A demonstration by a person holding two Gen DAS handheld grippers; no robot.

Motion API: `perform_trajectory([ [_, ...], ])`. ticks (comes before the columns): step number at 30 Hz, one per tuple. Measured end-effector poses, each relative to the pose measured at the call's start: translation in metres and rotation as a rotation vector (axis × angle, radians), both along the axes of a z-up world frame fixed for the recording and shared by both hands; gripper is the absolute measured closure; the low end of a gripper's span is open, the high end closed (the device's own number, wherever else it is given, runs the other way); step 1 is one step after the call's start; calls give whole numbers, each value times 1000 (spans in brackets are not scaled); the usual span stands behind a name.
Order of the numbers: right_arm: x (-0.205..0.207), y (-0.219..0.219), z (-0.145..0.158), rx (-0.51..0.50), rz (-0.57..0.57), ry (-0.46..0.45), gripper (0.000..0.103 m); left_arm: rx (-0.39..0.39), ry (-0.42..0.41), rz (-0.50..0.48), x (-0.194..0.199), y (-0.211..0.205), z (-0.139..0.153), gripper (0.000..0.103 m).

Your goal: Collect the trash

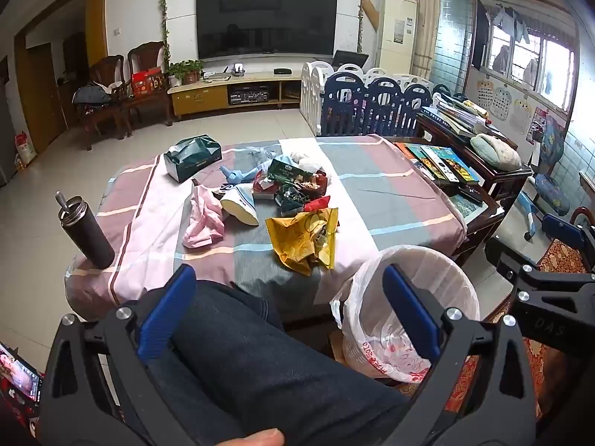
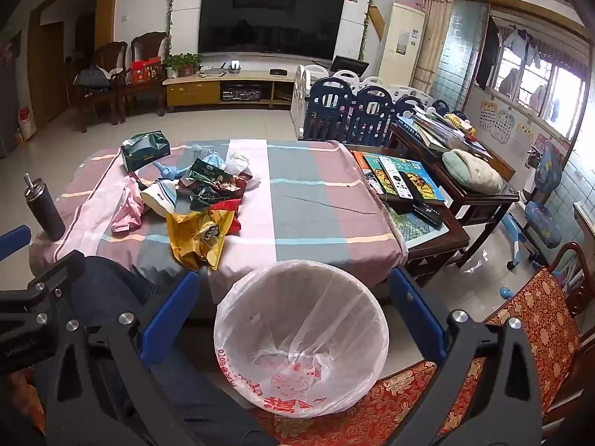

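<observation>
A heap of wrappers (image 1: 297,189) (image 2: 215,186) lies on the checked cloth of the low table (image 1: 390,193) (image 2: 316,215). Nearest me in it is a crumpled yellow crisp bag (image 1: 308,238) (image 2: 199,238). A bin lined with a white plastic bag (image 1: 416,304) (image 2: 301,338) stands at the table's near edge. My left gripper (image 1: 288,312) hangs open over a person's dark-trousered leg (image 1: 260,364), short of the table. My right gripper (image 2: 293,319) is open above the bin's mouth, nothing between its fingers.
On the table also lie a pink cloth (image 1: 204,219), a small white shoe (image 1: 240,204), a green tissue box (image 1: 193,156) and a dark flask (image 1: 87,232) at the left corner. Books (image 2: 398,174) cover a side table to the right. A red-patterned chair seat (image 2: 520,334) is beside the bin.
</observation>
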State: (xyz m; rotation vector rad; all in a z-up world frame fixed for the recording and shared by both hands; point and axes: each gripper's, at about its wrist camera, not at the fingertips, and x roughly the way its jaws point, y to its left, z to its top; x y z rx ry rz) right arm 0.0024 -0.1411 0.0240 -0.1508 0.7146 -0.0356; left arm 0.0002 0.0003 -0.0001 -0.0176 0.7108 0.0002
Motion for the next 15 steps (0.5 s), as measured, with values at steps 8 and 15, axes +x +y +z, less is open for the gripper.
perform_trajectory([
  [8, 1, -1, -1, 5, -1, 2, 3, -3, -1, -6, 0, 1, 0, 3],
  [15, 0, 1, -5, 10, 1, 7, 3, -2, -1, -5, 0, 0, 0, 3],
])
